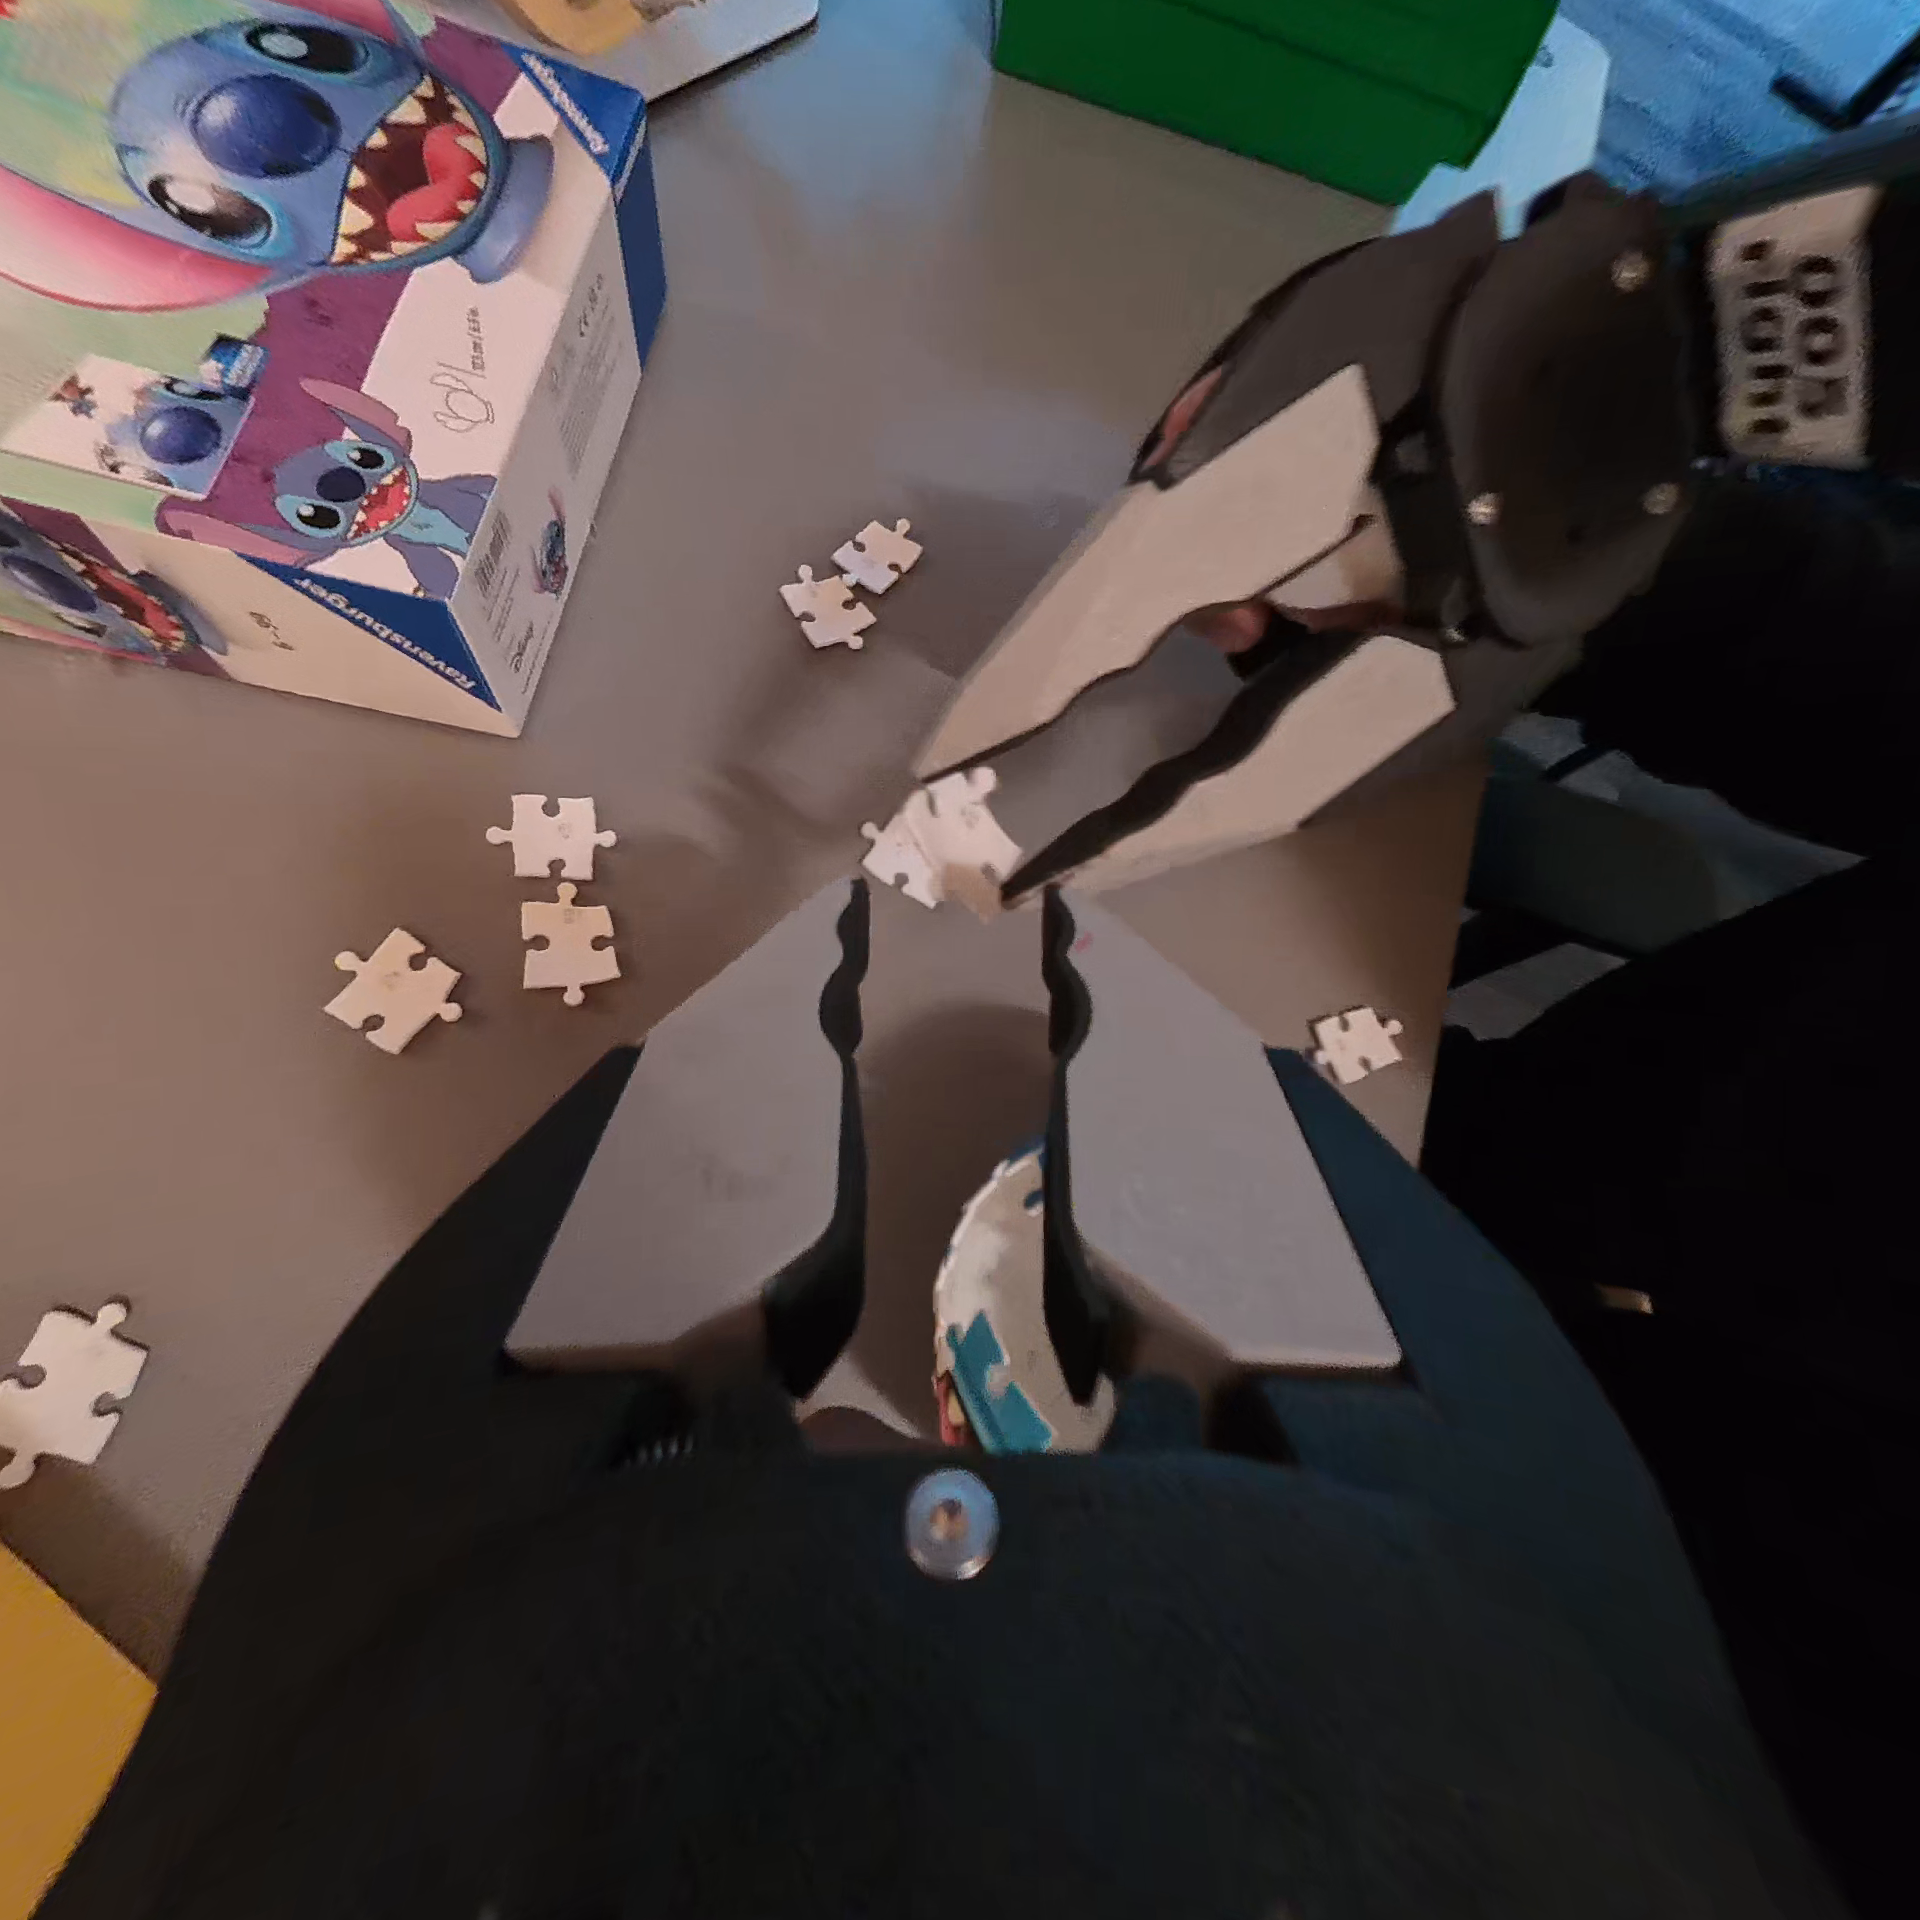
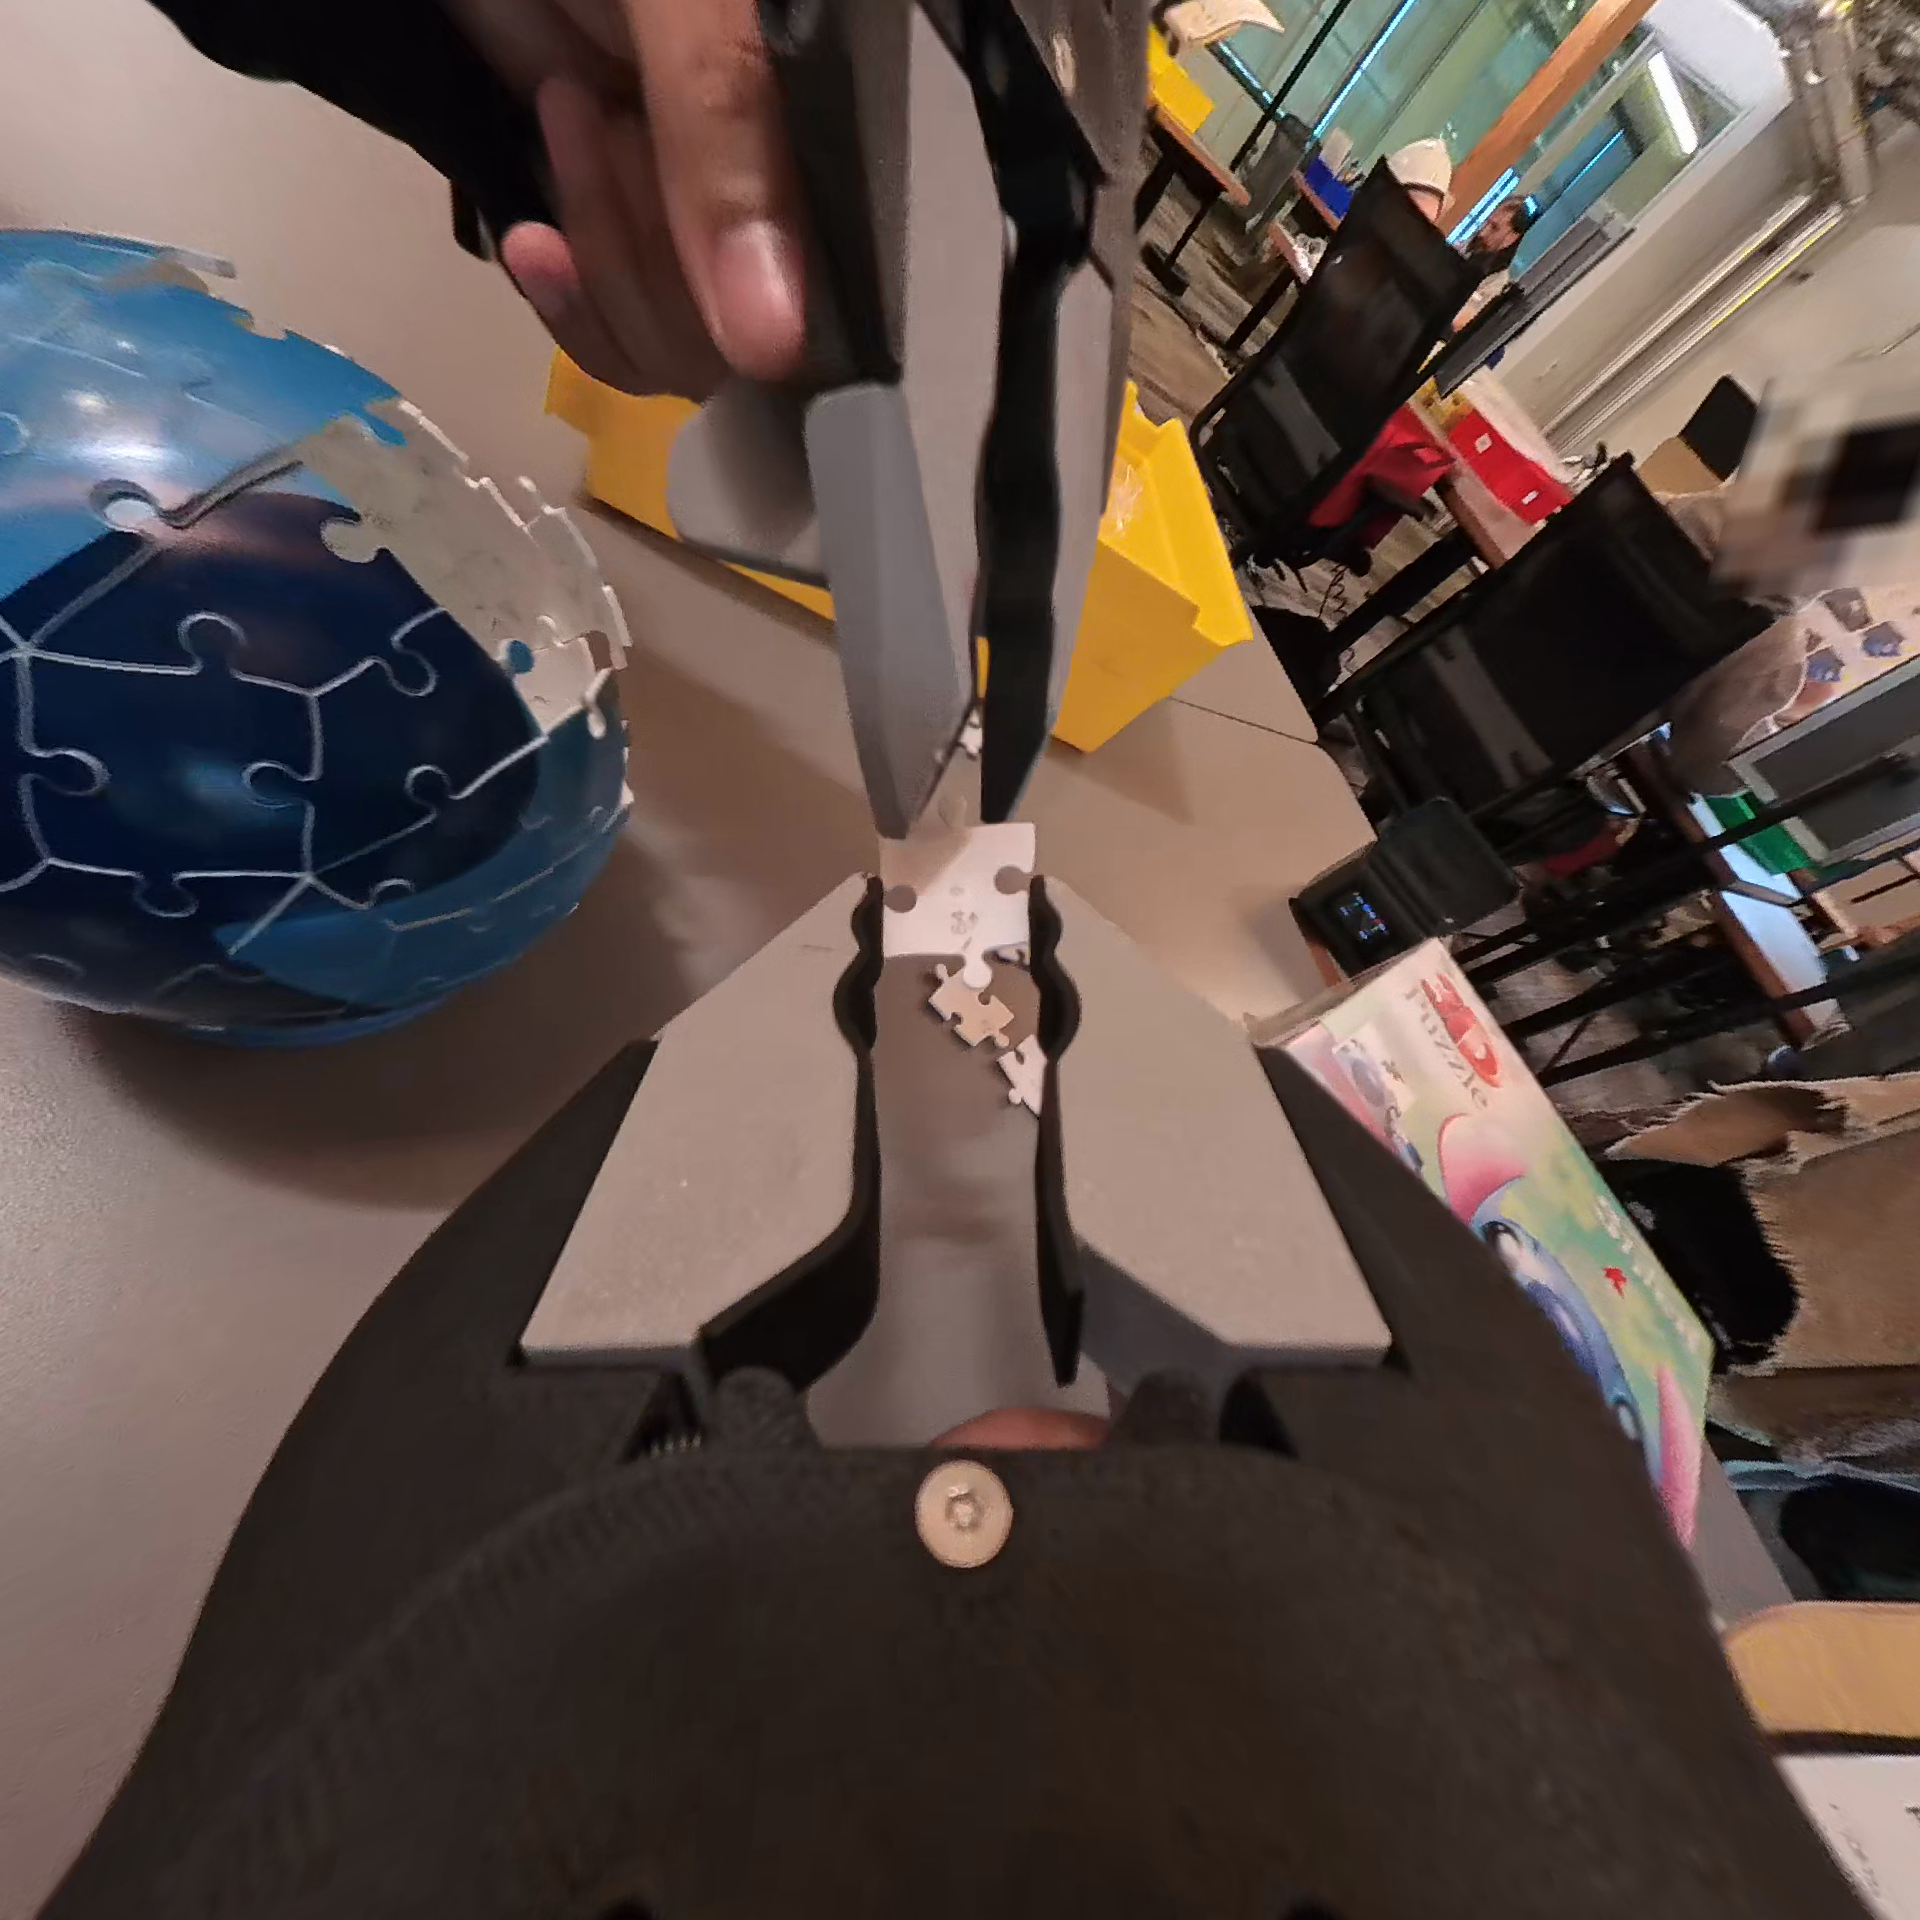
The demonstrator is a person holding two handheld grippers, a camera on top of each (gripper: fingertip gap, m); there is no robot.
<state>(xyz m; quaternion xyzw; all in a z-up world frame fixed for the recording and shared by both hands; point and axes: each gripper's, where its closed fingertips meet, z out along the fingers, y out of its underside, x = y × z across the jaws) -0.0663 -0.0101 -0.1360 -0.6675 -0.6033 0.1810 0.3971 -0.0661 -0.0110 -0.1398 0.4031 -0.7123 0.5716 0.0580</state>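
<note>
My right gripper is shut on a white puzzle piece, blank side up, and holds it above the grey table. In the left wrist view it comes in from the upper right with the piece in its tips. My left gripper is open, its tips right at the near edge of that piece; the right wrist view shows it coming down from the top, held by a hand. A partly built blue puzzle ball lies on the table to the left.
Several loose white pieces lie on the table. A cartoon-printed puzzle box stands at the left and also shows in the right wrist view. A yellow bin and a green box sit further off. Black chairs stand past the table's edge. Only a small space, under 4 cm, lies between the two pairs of fingers.
</note>
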